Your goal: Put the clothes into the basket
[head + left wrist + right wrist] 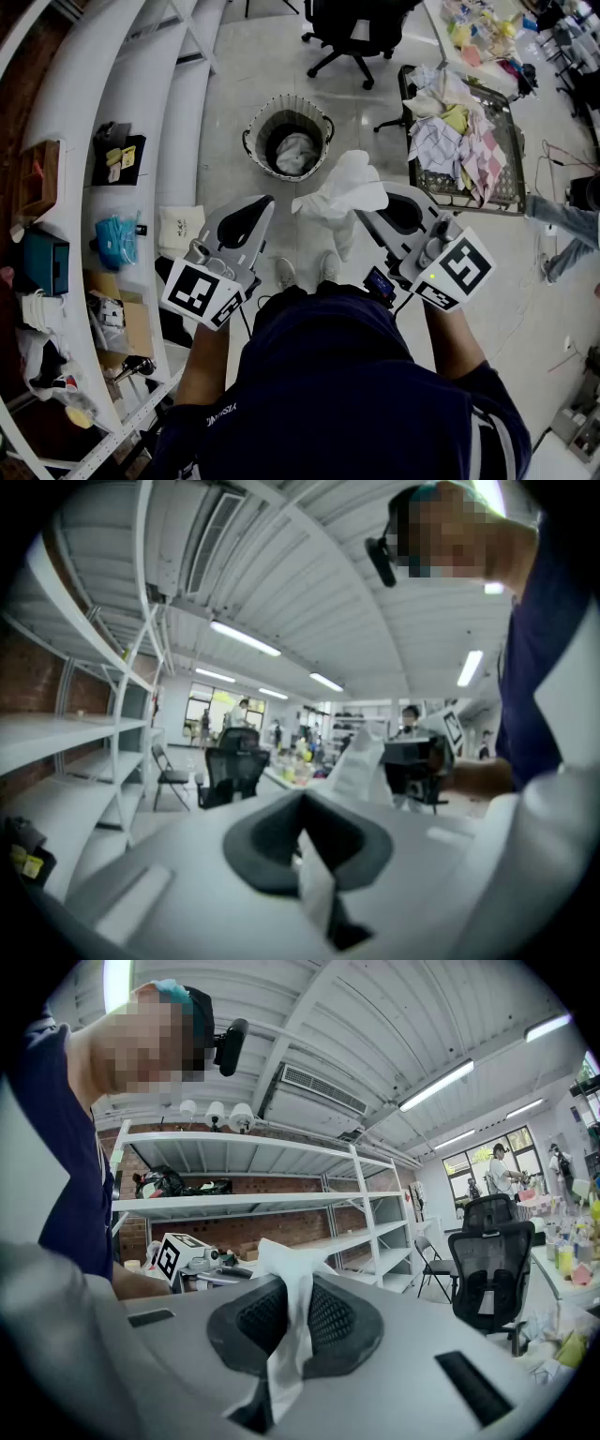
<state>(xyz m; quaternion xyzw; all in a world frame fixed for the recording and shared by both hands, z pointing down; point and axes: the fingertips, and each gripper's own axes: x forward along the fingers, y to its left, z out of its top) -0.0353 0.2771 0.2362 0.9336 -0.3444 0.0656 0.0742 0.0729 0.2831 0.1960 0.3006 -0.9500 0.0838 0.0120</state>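
Head view, carrying step. The right gripper (366,210) is clenched on a white garment (339,190), which bunches just ahead of its jaws, above the floor and short of the basket (258,155). The left gripper (263,208) is closed, apparently on nothing, and sits just beside the right one. The basket stands farther off and slightly left and holds a pale cloth (296,150). A wire crate (441,192) of more clothes lies at far right.

Right gripper view: only a narrow fold passes between the pads, so the hold is probably slight. The garment is best carried forward and a little left without swinging, lowered until its loose end is inside the rim, and only then released. Otherwise it may drape over the edge.
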